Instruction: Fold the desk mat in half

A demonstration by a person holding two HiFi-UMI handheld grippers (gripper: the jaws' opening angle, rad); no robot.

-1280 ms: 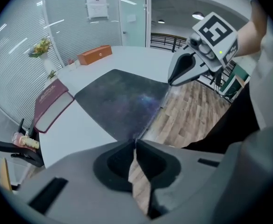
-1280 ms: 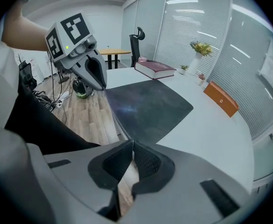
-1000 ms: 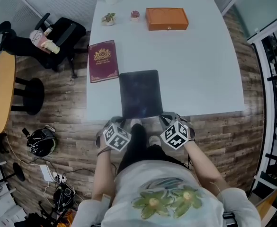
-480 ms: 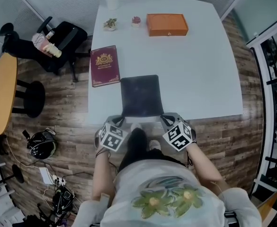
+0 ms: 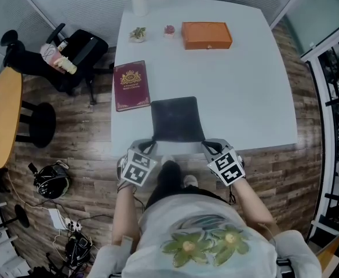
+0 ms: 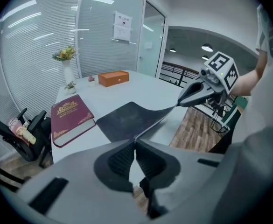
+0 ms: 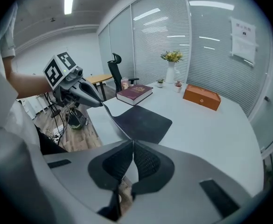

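desk mat [image 5: 176, 119] | 7 o'clock corner is gripped by left gripper [image 5: 149, 146] fingers | 5 o'clock corner is gripped by right gripper [image 5: 208, 145] fingers

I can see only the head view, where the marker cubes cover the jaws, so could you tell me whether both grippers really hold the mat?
Observer: Yes for the left. Its own view shows the left gripper shut on the mat, at the near left corner.
Operator: Thank you, and the right one?
Observer: The right gripper is shut on the near right corner, with the mat's edge pinched between its pads.
Operator: Is that edge off the table?
Observer: Yes. The near edge curves up off the table between the two grippers, while the far part lies flat.
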